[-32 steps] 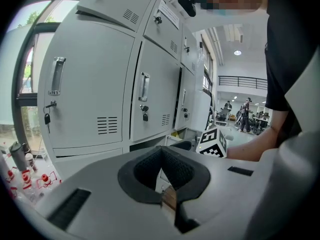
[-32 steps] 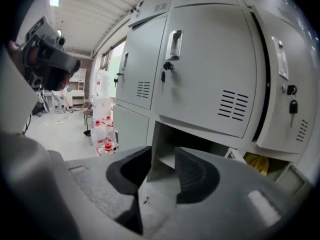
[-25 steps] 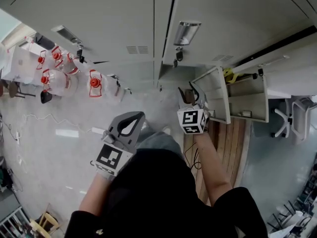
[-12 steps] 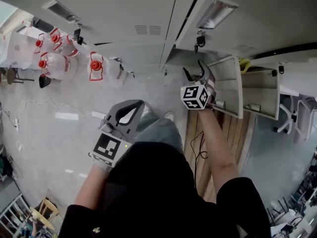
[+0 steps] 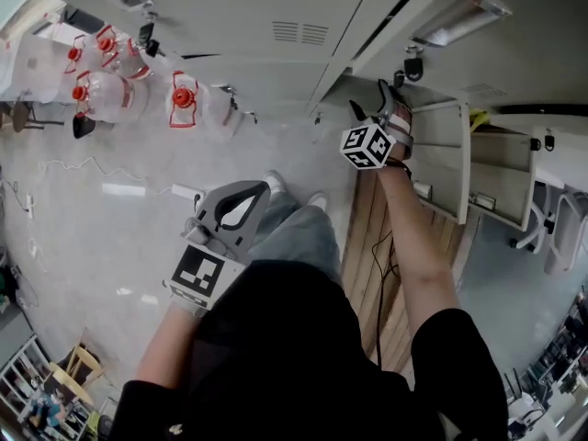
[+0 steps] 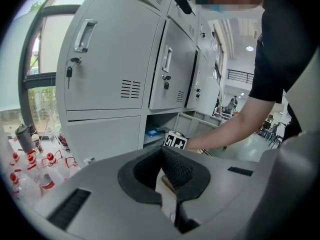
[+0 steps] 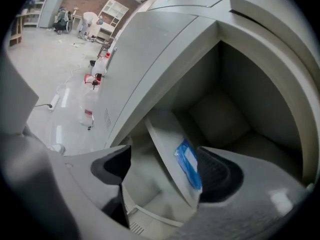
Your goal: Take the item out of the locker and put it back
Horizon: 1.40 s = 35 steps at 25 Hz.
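Right gripper view alone looks into the open locker compartment [image 7: 220,109]. A flat white item [image 7: 167,139] leans tilted inside it, with a blue label [image 7: 189,164] on its near end. The right gripper [image 7: 165,159] has its jaws spread wide around the item, which lies close against the right pad while the left pad stands well apart from it, so nothing is clamped. Head view does not show the item. It shows the right arm [image 5: 418,246] stretched nearly straight toward the compartment, beside that locker's swung-open door [image 5: 441,163]. The left arm is bent and kept near the body, well back from the compartment. Left gripper view shows the left gripper [image 6: 162,150] with its pad tips together and nothing between them. It also shows the right gripper's marker cube [image 6: 175,140] at the compartment mouth. Clear bottles with red caps [image 5: 101,90] stand on the floor, far to the left of the compartment. The label's print is too blurred to read, and the cubes carry only black-and-white square patterns.
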Tool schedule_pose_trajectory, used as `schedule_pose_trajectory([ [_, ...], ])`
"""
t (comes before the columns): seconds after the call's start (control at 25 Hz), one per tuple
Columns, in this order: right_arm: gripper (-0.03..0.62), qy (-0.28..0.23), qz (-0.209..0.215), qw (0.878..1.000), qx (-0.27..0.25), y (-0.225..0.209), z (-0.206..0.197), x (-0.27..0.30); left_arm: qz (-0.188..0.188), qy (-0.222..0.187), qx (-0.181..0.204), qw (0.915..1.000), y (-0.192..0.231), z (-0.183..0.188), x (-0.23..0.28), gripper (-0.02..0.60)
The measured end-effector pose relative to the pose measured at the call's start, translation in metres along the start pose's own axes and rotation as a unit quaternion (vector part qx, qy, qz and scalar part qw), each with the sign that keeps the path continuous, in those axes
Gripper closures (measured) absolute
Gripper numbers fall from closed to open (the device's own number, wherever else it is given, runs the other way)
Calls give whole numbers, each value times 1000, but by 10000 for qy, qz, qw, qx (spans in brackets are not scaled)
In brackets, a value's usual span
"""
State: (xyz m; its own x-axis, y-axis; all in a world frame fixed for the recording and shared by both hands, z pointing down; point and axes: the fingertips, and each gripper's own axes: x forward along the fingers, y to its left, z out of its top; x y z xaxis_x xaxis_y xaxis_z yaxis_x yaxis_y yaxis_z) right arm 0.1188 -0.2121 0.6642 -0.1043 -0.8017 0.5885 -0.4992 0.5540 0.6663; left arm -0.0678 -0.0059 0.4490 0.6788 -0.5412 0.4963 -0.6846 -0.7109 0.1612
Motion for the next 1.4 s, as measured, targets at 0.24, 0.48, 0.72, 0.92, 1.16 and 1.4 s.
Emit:
schedule_pose_trajectory([
  [0.24,121,430,20,9986,-309,-3,-12,36,134,129,-280,9994,2,-12,-6,575],
  [0.48,89,870,28,9952,-449,-10,-28,63,174,197,-456,9986,-2,-22,-10,575],
  [0.72,79,1225,173,9898,-708,-8,-43,86,267,248,-544,9979,1,-29,-15,575],
  [0.92,79,1537,339,9854,-650,-6,-54,93,246,239,-371,9987,1,-33,-17,575],
  [1.16,80,1514,511,9829,-917,6,-54,90,214,233,-263,9992,4,-34,-18,575],
  [1.4,154,1309,366,9854,-1025,14,-49,77,218,272,-575,9977,3,-31,-15,575],
])
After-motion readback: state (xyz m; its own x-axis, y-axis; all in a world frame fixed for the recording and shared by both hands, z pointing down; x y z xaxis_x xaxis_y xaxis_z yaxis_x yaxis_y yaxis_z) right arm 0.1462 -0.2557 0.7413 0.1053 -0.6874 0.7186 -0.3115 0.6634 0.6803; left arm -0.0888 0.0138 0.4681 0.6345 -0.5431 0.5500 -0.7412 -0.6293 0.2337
